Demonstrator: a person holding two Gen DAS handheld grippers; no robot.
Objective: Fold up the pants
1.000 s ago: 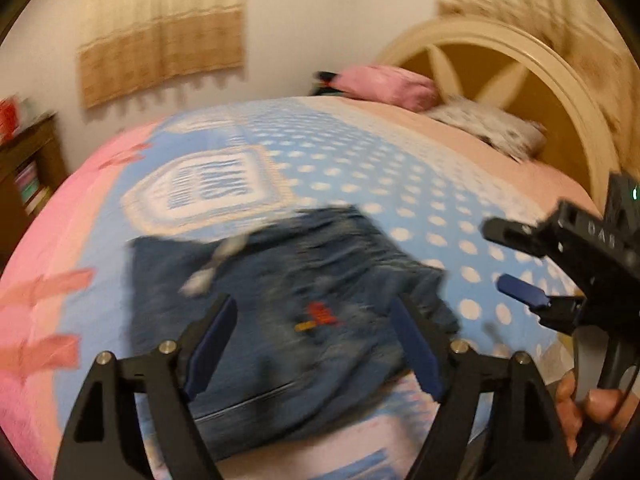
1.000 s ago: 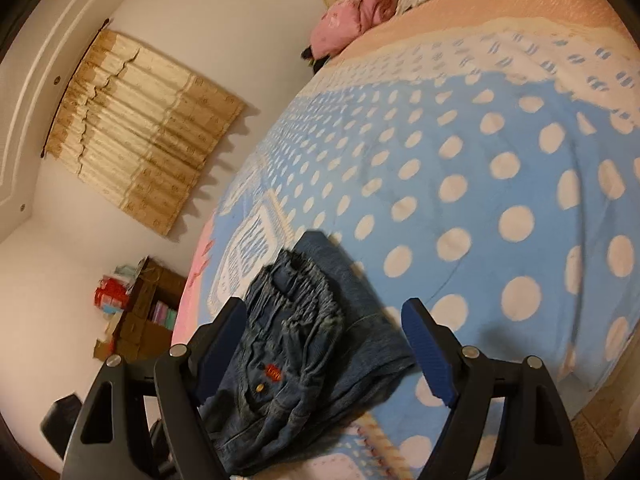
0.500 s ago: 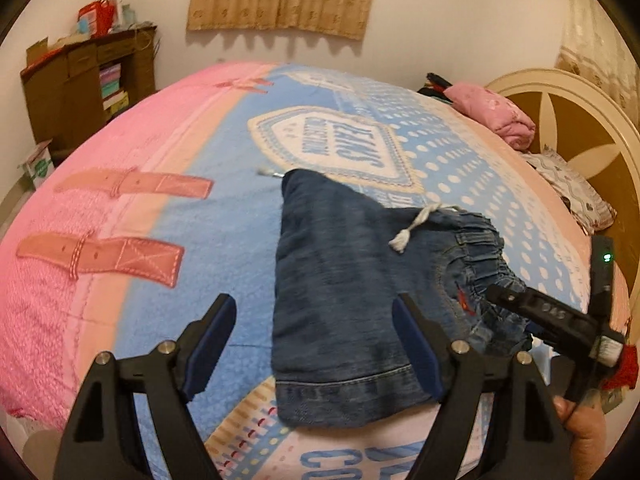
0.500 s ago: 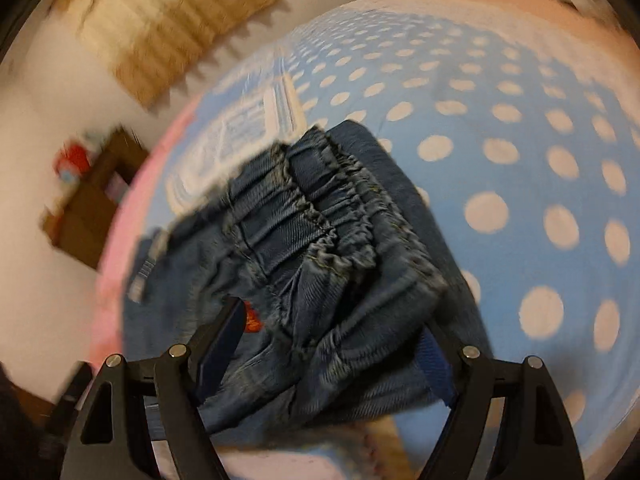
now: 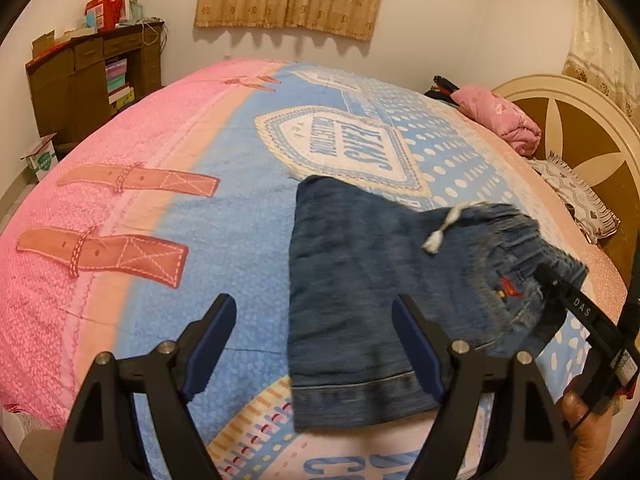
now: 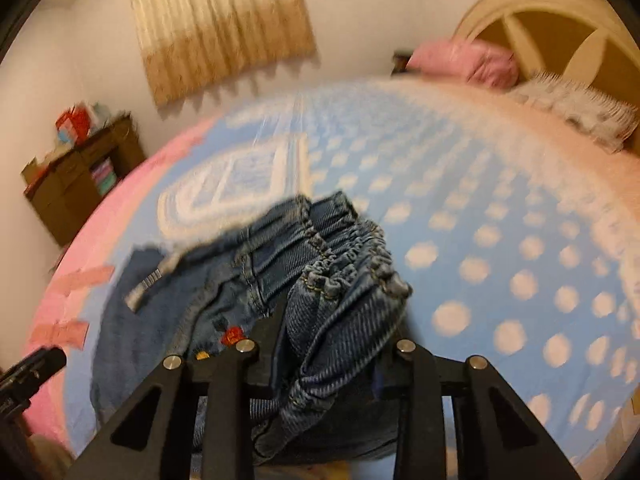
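Blue denim pants (image 5: pixel 360 288) lie folded on the bed, hem toward me, elastic waistband to the right, with a white drawstring (image 5: pixel 440 232) on top. My left gripper (image 5: pixel 316 348) is open and empty, just above the near hem. My right gripper (image 6: pixel 328 344) is shut on the gathered waistband (image 6: pixel 344 292) and lifts it off the bedspread. It shows in the left wrist view (image 5: pixel 580 308) at the right edge, at the waistband. The rest of the pants (image 6: pixel 160 320) trail to the left, blurred.
The bedspread (image 5: pixel 200 208) is pink at left and blue with white dots at right. A pink bundle (image 5: pixel 500 120) and a patterned pillow (image 5: pixel 576 196) lie by the cream headboard (image 5: pixel 580 120). A brown shelf unit (image 5: pixel 92 80) stands at far left by the wall.
My right gripper has closed on the waistband and raised it. My left gripper has swung left and steadied over the pants' hem, still open.
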